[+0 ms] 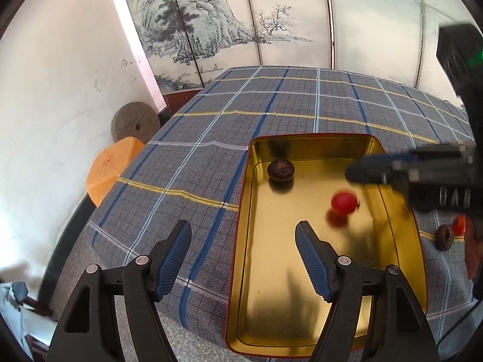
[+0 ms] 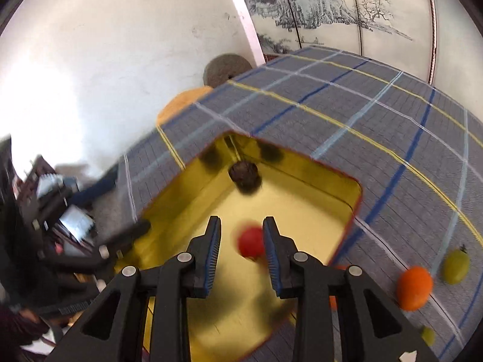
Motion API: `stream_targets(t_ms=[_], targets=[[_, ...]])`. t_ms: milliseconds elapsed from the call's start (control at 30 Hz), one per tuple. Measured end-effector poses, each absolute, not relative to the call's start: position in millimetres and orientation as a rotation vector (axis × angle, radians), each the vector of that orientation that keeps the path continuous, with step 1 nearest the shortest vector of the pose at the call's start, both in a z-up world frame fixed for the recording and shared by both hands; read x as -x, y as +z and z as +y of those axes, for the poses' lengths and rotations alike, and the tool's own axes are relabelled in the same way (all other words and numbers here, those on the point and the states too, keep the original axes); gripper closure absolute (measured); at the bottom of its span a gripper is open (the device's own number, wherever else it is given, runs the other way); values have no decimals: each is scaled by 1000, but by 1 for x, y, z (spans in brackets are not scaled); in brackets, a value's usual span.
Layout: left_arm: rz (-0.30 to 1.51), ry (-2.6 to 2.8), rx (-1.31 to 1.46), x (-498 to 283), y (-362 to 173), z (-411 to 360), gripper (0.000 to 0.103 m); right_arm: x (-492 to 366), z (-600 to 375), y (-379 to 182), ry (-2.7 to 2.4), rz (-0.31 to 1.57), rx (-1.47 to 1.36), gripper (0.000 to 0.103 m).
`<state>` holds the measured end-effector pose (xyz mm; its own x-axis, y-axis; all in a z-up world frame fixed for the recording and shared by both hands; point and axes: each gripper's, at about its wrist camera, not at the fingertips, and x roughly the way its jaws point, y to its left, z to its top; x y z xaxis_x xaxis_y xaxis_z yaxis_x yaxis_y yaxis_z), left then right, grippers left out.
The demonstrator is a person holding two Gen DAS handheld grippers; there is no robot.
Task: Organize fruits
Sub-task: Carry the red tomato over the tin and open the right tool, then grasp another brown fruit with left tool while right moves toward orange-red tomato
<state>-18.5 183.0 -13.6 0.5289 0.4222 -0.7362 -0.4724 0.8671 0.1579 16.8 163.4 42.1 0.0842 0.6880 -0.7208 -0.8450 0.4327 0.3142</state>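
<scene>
A gold tin tray [image 1: 302, 328] [image 2: 332, 181] lies on the plaid cloth. A dark wrinkled fruit [image 1: 280, 170] [image 2: 244, 174] sits in its far end. A small red tomato [image 1: 344, 202] [image 2: 251, 242] is blurred, in the air just above the tray floor, with its reflection below. My right gripper [image 2: 241, 253] [image 1: 377, 172] is open over the tray, the tomato below its fingers and apart from them. My left gripper [image 1: 243, 259] is open and empty over the tray's near left rim.
On the cloth right of the tray lie an orange tomato [image 2: 414, 287], a green tomato [image 2: 455, 265], another small green one [image 2: 428, 335], and a dark fruit [image 1: 444, 236] beside a red one [image 1: 459, 225]. An orange stool [image 1: 111, 169] and a stone disc [image 1: 135, 124] stand left.
</scene>
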Motion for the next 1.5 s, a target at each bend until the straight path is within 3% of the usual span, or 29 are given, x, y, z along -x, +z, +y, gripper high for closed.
stream_targets(t_ms=[67, 300, 633, 733, 933, 1067, 1500], targets=[[867, 537, 66, 18, -15, 183, 31, -19, 159, 53, 1173, 903, 135, 68], [871, 533, 74, 20, -18, 184, 30, -13, 107, 89, 1173, 775, 38, 62], [882, 509, 58, 16, -18, 173, 30, 10, -34, 66, 862, 671, 139, 48], [879, 491, 55, 15, -14, 166, 30, -5, -91, 49, 645, 707, 166, 34], [860, 355, 43, 11, 1, 132, 30, -41, -182, 17, 287, 837, 151, 28], [849, 186, 6, 5, 11, 89, 30, -54, -217, 2, 182, 868, 142, 18], [1013, -75, -42, -65, -28, -12, 39, -60, -246, -12, 256, 879, 21, 11]])
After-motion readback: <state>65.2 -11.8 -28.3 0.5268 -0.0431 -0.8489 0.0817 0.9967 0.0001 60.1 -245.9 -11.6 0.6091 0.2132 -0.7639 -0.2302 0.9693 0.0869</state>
